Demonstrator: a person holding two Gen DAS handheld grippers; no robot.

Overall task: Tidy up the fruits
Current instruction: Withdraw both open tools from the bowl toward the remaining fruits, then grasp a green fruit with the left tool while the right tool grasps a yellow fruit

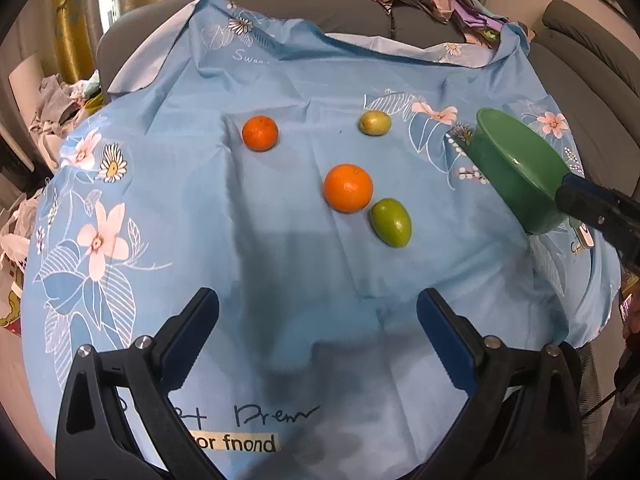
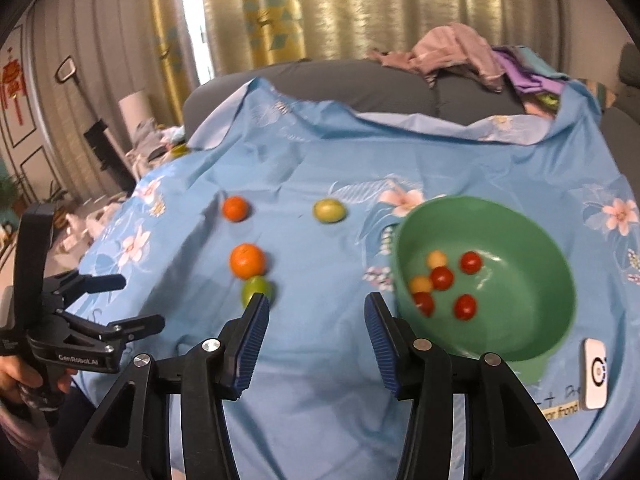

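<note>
Spread wide and holding nothing: left tongs (image 1: 318, 320) and right tongs (image 2: 316, 336).

Loose on the blue flowered cloth (image 1: 200, 200), four fruits:
- small orange (image 1: 260, 133), far left
- yellow-green fruit (image 1: 375, 122), far right
- big orange (image 1: 348, 188), in the middle
- green oval fruit (image 1: 391, 222), just beside the big orange on its near right; touching or not, hard to tell

Long axis of the green oval fruit slanting from far left to near right. From the left tongs, ahead and to the right. From the right tongs, ahead and a little left, partly hidden behind their left fingertip (image 2: 256, 312). Probably nearer the right tongs, so likely theirs to take, closing across the short width rather than along the slant.

Just right of the right tongs, green bowl (image 2: 520, 240), already holding four small red fruits (image 2: 470, 262) and two small yellow fruits (image 2: 437, 259).
</note>
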